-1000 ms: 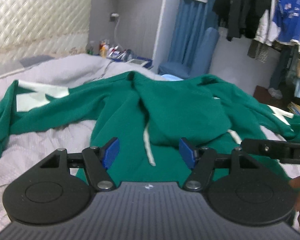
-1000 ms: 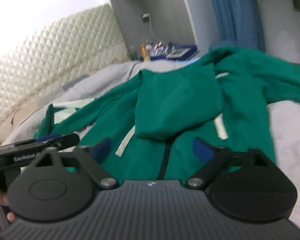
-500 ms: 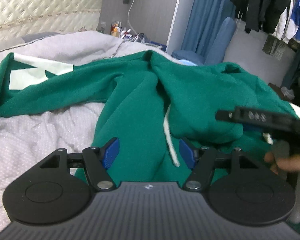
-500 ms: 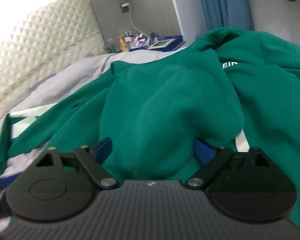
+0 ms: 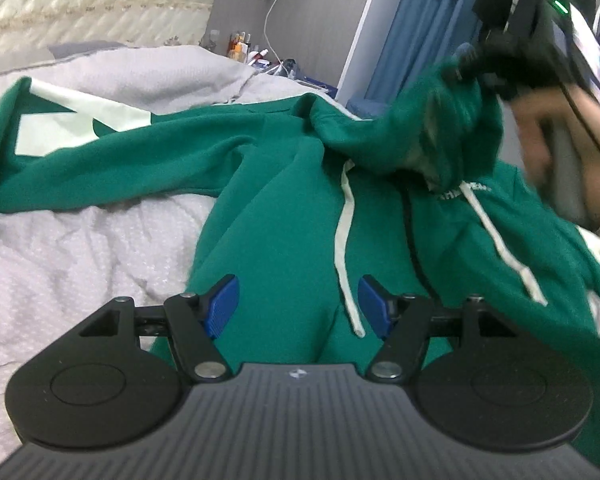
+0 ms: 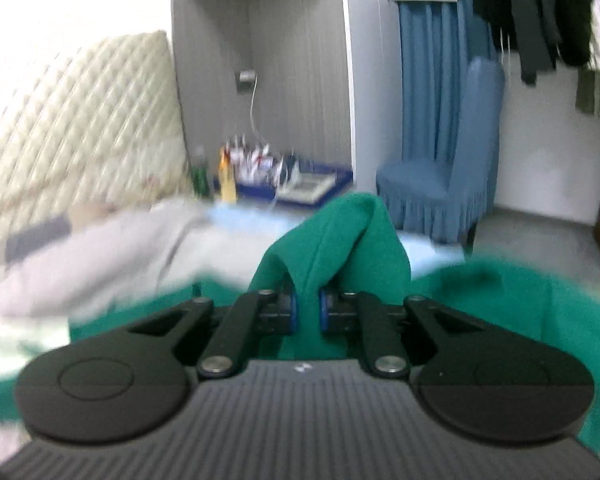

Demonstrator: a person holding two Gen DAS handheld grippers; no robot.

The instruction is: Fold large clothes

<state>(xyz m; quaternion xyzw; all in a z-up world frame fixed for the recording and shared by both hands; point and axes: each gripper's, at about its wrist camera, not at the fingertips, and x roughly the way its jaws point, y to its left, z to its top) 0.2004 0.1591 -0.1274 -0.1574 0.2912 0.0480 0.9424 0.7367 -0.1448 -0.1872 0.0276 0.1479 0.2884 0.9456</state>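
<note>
The green fleece zip hoodie with white drawstrings (image 5: 284,216) lies front-up across the pale grey quilted bed cover (image 5: 60,248), its hood (image 6: 332,240) lifted off the chest because your right claw (image 6: 306,312) is pressed together on a fold of it. That pinch looks shallow: if you pull hard or fast, the thick fabric could slide out from the pads, or the whole body could drag and bunch instead of the hood laying flat. Your left claw (image 5: 298,306) hangs spread above the lower front, holding nothing, with one white drawstring (image 5: 346,240) running between its fingers; close here and you could snag the cord. The sleeve with the white patch (image 5: 72,120) stretches away to the left, and bare bed beside it gives room to spread. Past the hood the bed ends near a blue skirted chair (image 6: 444,184), so carry the hood no farther than that edge.
</note>
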